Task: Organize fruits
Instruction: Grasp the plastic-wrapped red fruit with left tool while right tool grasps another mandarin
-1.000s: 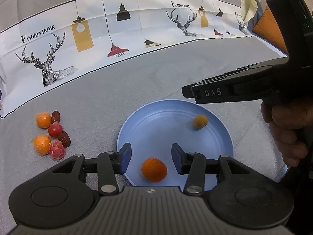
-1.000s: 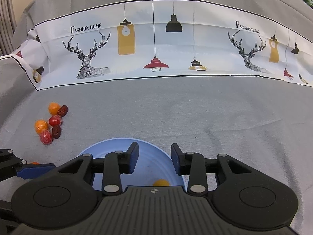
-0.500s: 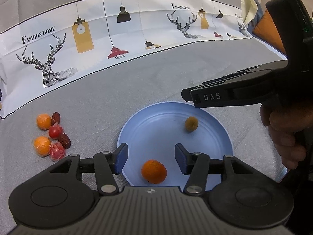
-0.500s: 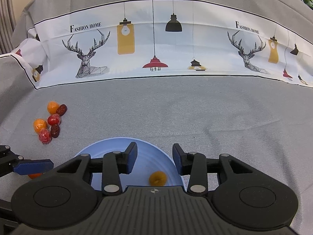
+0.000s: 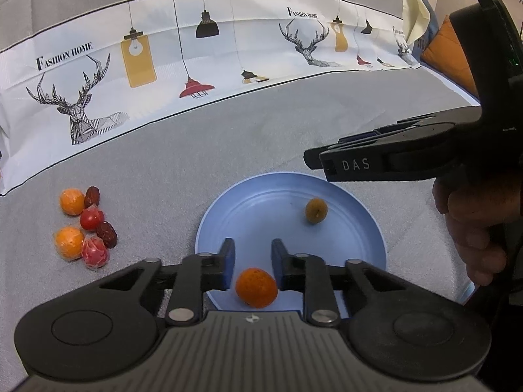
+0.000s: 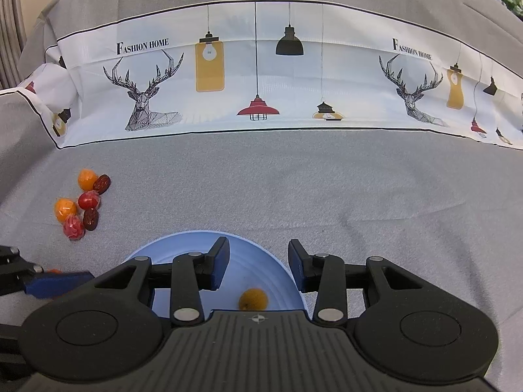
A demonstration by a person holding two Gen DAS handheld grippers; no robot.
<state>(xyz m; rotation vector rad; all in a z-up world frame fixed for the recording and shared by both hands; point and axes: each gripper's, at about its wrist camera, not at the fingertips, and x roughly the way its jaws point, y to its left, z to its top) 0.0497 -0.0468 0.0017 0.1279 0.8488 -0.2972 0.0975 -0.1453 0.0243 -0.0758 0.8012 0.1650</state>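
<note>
A blue plate (image 5: 359,245) lies on the grey cloth and holds an orange fruit (image 5: 256,287) near its front rim and a small yellow-brown fruit (image 5: 316,209) farther back. My left gripper (image 5: 252,258) is open and empty just above the orange fruit. My right gripper (image 6: 258,266) is open and empty over the plate (image 6: 183,248), with the yellow-brown fruit (image 6: 253,299) below it; it shows from the side in the left wrist view (image 5: 376,160). A pile of wrapped orange, red and dark fruits (image 5: 83,225) lies left of the plate, also in the right wrist view (image 6: 80,204).
A white printed cloth band with deer and lamps (image 6: 261,75) runs along the back of the grey surface. An orange cushion (image 5: 447,55) sits at the far right. The left gripper's blue fingertip (image 6: 55,282) shows at the left of the right wrist view.
The small yellow-brown fruit rolled a little on the plate. My left gripper's jaws opened wider, then narrowed a little, above the orange fruit. My right gripper opened a little wider.
</note>
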